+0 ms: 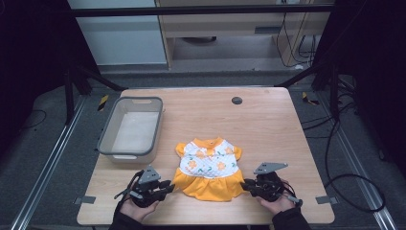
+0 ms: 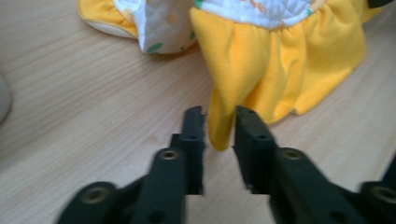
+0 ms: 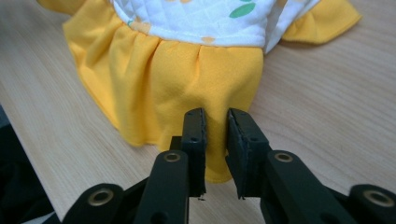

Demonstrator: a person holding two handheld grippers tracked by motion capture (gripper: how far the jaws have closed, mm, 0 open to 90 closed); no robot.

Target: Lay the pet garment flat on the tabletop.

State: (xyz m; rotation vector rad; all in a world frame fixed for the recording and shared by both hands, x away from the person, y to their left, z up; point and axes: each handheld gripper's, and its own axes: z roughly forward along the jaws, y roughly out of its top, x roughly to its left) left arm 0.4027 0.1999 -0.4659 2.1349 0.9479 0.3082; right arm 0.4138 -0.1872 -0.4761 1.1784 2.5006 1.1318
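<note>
A small dress [image 1: 208, 167] lies flat near the front edge of the wooden table [image 1: 268, 124], roughly in the middle; its top is white and quilted with orange flowers and green leaves, its sleeves and gathered skirt are yellow-orange, and the skirt points toward the person. To its left, well apart, stands a grey plastic tub [image 1: 130, 128] with a pale floor; farther back there is a small dark round hole [image 1: 236, 100] in the tabletop.

The person's hands come in from the near edge, one on each side of the skirt. The left gripper [image 1: 167, 185] sits at the skirt's left corner; from its own camera the left gripper [image 2: 219, 122] has its two black jaws a little apart, with a fold of the yellow hem hanging down between them — whether the pads are actually pressing the cloth, I cannot tell. The right gripper [image 1: 245, 184] is at the skirt's right corner; its own view shows the right gripper [image 3: 216, 122] with a narrow gap between the jaws and the hem's edge lying in that gap — again the fabric is between them, but a firm pinch is not clear; each gripper carries a grey three-cornered plate on top.
</note>
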